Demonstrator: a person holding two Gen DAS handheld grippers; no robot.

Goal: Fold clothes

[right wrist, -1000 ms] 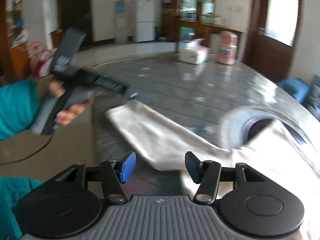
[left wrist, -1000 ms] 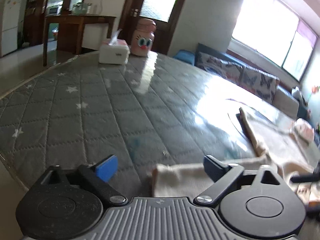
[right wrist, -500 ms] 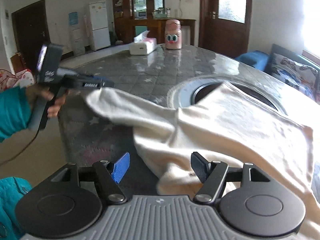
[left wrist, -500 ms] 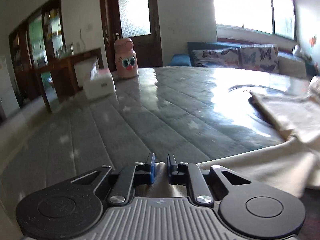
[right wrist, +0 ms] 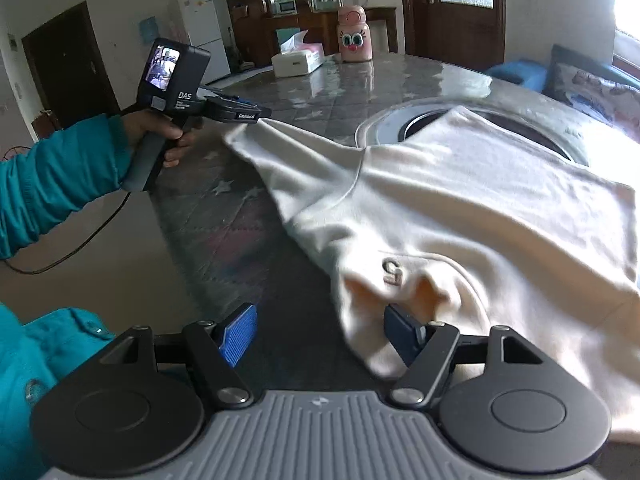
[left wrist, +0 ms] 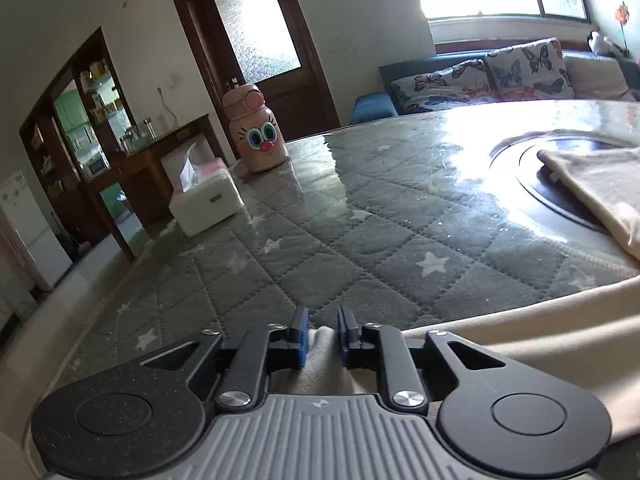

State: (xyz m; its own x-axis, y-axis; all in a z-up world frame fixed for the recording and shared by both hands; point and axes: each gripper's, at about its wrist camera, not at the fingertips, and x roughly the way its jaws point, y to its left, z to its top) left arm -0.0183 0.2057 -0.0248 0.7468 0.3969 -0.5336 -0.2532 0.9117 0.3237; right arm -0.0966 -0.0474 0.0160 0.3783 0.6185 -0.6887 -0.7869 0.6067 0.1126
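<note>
Left gripper (left wrist: 322, 336) is clamped tight on the end of a sleeve of the cream sweatshirt (right wrist: 460, 208), blue pads pinching a ridge of fabric right at the near rim of the table (left wrist: 360, 216), and from the right wrist view you can see that same gripper (right wrist: 262, 117) held out over the table's left edge by a hand (right wrist: 160, 136) in a teal sleeve (right wrist: 52, 184), the sleeve of the garment stretched taut from it back to the body. Right gripper (right wrist: 320, 330) is spread wide, gripping nothing, its right pad tucked against the sweatshirt's nearest folded-up edge while the left pad hangs over bare quilted tabletop. The sweatshirt lies mostly flat, chest up, a small letter logo (right wrist: 391, 271) near the front, its far edge lapping onto the round inset ring (right wrist: 384, 126) in the middle of the table. Lots of open room here: a broad stretch of grey starred cover runs clear between the garment and the far side, where a white tissue box (left wrist: 206, 200) and a pink cartoon-faced jar (left wrist: 258, 132) stand close together near the far rim, well apart from the cloth. Beyond the table's right edge, a couch (left wrist: 500, 72) with butterfly cushions under the bright window.
</note>
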